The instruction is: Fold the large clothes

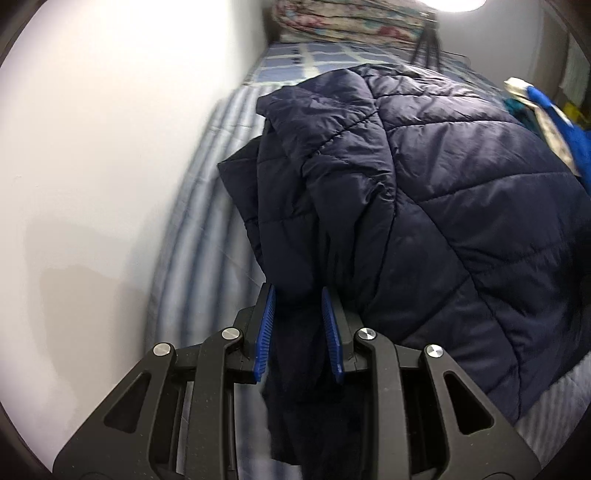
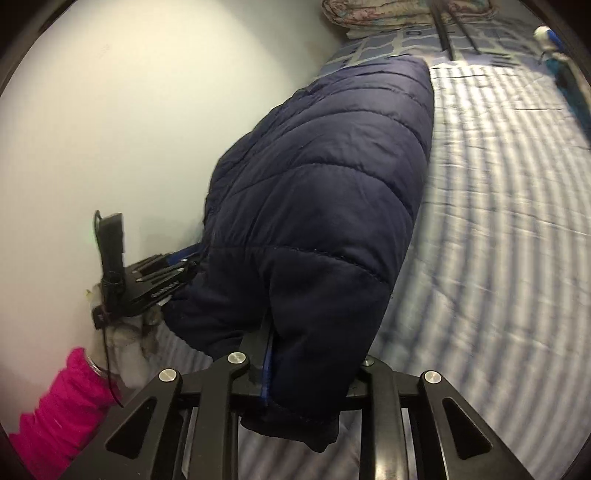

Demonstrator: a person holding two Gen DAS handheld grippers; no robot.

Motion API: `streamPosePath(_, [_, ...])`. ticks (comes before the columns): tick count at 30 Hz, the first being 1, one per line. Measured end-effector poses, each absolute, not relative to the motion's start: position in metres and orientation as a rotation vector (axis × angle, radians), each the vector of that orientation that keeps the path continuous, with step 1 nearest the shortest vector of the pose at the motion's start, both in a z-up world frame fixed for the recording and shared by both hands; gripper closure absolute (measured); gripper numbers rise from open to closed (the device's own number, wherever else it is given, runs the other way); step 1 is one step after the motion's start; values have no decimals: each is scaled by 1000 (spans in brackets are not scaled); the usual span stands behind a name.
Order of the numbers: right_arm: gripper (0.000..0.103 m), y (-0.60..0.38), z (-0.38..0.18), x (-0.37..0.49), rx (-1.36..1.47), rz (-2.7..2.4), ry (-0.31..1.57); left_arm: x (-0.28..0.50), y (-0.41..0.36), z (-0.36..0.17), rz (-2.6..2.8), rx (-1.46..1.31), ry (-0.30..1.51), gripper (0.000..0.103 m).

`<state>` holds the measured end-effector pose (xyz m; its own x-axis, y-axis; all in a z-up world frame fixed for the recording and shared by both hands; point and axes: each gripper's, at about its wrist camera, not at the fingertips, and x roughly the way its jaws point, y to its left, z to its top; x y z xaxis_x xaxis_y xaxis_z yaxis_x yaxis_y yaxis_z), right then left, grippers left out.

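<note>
A dark navy quilted jacket point(image 1: 424, 177) lies bunched on the striped bed, lifted at its near edge. My left gripper point(image 1: 297, 291) is shut on a thick fold of it, with dark fabric filling the gap between the blue pads point(image 1: 266, 328). In the right wrist view the jacket point(image 2: 314, 184) hangs in a long roll from both grippers. My right gripper point(image 2: 295, 328) is shut on its near hem; one finger point(image 2: 264, 339) shows and the other is hidden under cloth. The left gripper point(image 2: 159, 277) holds the jacket's left side, by the wall.
The bed point(image 2: 498, 221) has a blue and white striped cover and runs along a white wall point(image 1: 110, 184) on the left. A folded floral quilt point(image 1: 351, 22) and tripod legs point(image 2: 443, 26) stand at the far end. Blue and white cloth point(image 1: 546, 110) lies at the right edge. A pink sleeve point(image 2: 55, 406) is at lower left.
</note>
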<state>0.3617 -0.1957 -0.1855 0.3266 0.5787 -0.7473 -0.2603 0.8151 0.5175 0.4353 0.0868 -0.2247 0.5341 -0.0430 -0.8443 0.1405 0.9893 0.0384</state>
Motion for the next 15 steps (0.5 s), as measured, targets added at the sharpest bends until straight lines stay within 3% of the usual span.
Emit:
streamPosePath(10, [82,-285,-160,292,201,428,1168,352,-9,-220,-330,148,1063,77])
streamPosePath(15, [78,-307,-181,261,208,409,1233,328,-30,-209,-383,109,1068,77])
